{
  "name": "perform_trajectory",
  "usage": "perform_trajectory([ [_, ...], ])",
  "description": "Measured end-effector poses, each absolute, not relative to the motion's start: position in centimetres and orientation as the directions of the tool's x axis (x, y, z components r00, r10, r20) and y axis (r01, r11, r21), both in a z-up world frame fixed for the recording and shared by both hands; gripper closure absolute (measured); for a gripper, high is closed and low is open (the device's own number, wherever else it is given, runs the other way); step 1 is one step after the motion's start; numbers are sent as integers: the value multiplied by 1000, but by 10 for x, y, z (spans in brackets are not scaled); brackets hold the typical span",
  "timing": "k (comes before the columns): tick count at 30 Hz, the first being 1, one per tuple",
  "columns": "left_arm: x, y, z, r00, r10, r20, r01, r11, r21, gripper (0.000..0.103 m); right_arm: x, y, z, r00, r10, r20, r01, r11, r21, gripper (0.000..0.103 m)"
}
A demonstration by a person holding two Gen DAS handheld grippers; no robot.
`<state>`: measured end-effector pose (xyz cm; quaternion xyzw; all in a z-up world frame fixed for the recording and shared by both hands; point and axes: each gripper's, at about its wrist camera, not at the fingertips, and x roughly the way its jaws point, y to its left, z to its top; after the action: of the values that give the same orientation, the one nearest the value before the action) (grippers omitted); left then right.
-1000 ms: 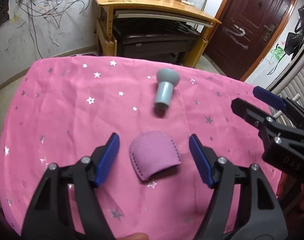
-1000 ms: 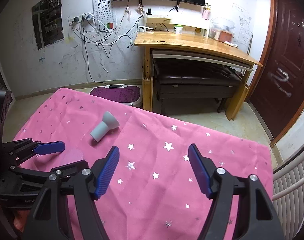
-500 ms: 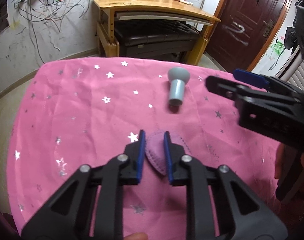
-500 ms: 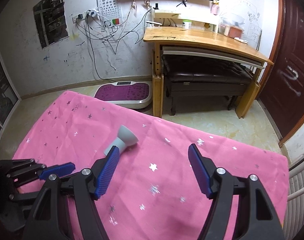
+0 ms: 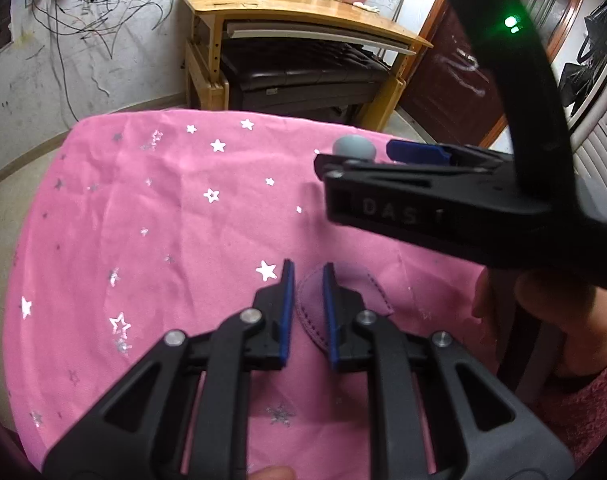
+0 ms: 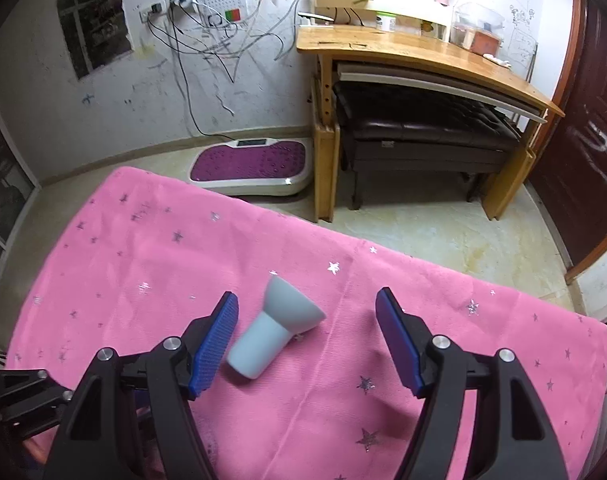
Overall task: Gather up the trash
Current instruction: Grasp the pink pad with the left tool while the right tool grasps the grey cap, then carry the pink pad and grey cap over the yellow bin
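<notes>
So, worktop [image 6: 123, 264]: pink star-print cloth over it; no bin or box in view.
L claw [image 5: 306, 280]: nearly closed; blue pads pinch the purple pouch [image 5: 355, 292], which lies flat on cloth w/ its near edge betw. the pads.
R claw [image 6: 306, 336]: wide apart, holds nothing; low over cloth.
Grey funnel-shaped piece [image 6: 277, 328]: on its side betw. R claw's fingers, closer to the left one; can't tell if touching.
Pouch contents: can't tell.
</notes>
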<state>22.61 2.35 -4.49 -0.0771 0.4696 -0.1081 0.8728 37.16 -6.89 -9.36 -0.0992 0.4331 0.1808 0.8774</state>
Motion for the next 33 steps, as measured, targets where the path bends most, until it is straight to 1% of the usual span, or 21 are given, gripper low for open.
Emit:
perform_trajectory([
  [2,226,24,-45,536,-262,-802,119,965,-236,90,372,-69,-98,556,226,-800,-402,915,-22,38],
  [3,225,23,-45,536,-264,-802,122,964,-235,89,373,-70,-99,554,223,-802,-401,916,-23,44],
  [4,225,21,-44,537,-263,-802,124,965,-232,83,372,-70,-100,556,224,-800,-402,915,-23,53],
  [5,225,21,-44,538,-262,-801,126,965,-231,73,372,-71,-99,555,229,-800,-405,914,-19,64],
  [7,225,17,-43,539,-262,-800,133,965,-227,63,371,-72,-99,550,236,-801,-414,910,-16,78],
  [12,226,7,-43,533,-249,-808,145,968,-203,62,367,-77,-98,562,241,-791,-412,911,-15,79],
  [18,229,-9,-44,525,-216,-823,159,975,-154,63,361,-97,-82,591,253,-766,-389,921,5,78],
  [19,228,-12,-45,526,-205,-825,163,977,-139,68,359,-102,-80,595,256,-762,-385,923,9,78],
  [21,226,-19,-44,532,-190,-825,172,978,-115,71,354,-109,-75,603,259,-755,-379,925,15,78],
  [22,225,-20,-44,534,-190,-824,176,978,-111,78,352,-113,-73,607,261,-751,-375,927,18,78],
  [23,224,-22,-43,541,-181,-821,176,979,-100,81,351,-117,-71,609,264,-748,-373,927,23,78],
  [25,223,-25,-41,553,-166,-816,173,982,-82,84,347,-124,-68,617,265,-741,-365,931,29,78],
  [27,223,-28,-39,558,-163,-814,174,982,-77,90,342,-132,-66,622,272,-734,-361,932,38,78],
  [33,225,-33,-34,565,-163,-809,168,982,-81,90,329,-148,-59,632,285,-720,-371,928,41,79],
])
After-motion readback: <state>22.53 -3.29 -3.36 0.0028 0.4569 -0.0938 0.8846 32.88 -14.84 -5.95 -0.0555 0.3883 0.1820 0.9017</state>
